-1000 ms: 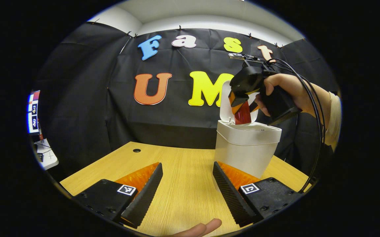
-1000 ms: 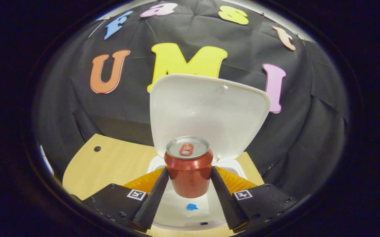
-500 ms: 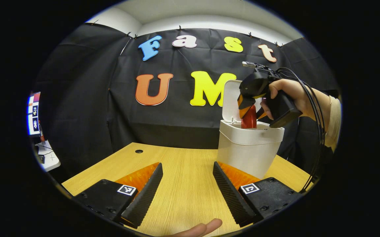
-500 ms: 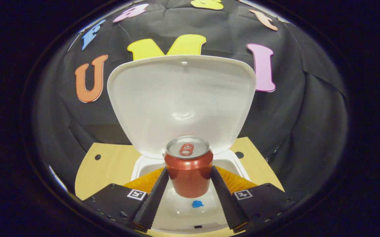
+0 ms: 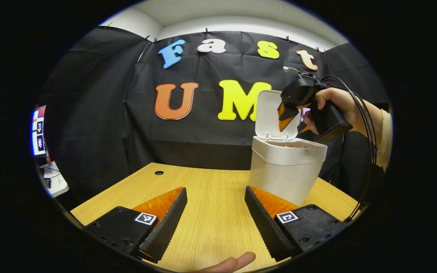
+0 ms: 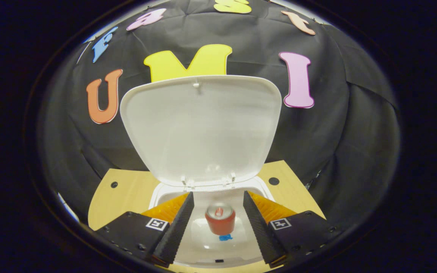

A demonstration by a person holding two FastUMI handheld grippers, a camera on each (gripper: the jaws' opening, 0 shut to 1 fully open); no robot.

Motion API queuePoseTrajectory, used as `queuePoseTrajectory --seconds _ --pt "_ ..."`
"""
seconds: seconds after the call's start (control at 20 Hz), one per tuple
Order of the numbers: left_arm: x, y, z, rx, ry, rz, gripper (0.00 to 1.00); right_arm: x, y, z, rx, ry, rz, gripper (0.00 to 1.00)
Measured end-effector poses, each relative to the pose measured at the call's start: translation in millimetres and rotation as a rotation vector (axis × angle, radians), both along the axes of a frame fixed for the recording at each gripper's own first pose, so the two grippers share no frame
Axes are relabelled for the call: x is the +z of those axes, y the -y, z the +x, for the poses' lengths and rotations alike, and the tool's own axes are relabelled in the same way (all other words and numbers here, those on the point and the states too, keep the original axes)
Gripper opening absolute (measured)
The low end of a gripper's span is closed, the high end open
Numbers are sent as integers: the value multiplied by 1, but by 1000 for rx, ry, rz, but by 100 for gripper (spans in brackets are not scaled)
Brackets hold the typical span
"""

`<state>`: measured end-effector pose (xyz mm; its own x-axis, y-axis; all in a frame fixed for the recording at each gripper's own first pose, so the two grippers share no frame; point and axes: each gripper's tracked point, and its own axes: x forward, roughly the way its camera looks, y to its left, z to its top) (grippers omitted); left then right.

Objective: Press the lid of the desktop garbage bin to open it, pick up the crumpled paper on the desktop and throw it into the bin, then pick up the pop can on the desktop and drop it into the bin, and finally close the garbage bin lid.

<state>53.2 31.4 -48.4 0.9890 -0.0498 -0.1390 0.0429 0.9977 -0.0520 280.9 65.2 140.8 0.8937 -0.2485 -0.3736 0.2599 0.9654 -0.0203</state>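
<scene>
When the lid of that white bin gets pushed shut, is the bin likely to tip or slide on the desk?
Tipping looks possible: the bin is tall and narrows toward its base, and the lid stands upright above it, so a push lands high. It is probably light plastic, holding little besides the can, so it may slide on the smooth desk. Pressing downward seems safer.

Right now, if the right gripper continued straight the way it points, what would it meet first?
Probably the red pop can, inside the white plastic garbage bin. The right gripper is open above it, though depth is unclear.
</scene>
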Motion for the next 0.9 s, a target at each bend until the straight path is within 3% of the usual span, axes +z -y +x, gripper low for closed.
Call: queuePoseTrajectory --seconds 0.25,0.5,0.9 --pt "1 0 -1 0 -1 1 99 15 6 -6 -12 36 -59 94" --pt "3 -1 -2 1 3 9 99 45 -5 -17 36 124 -121 94" --pt "1 -3 -1 2 -3 8 99 142 -27 -39 160 486 -145 94"
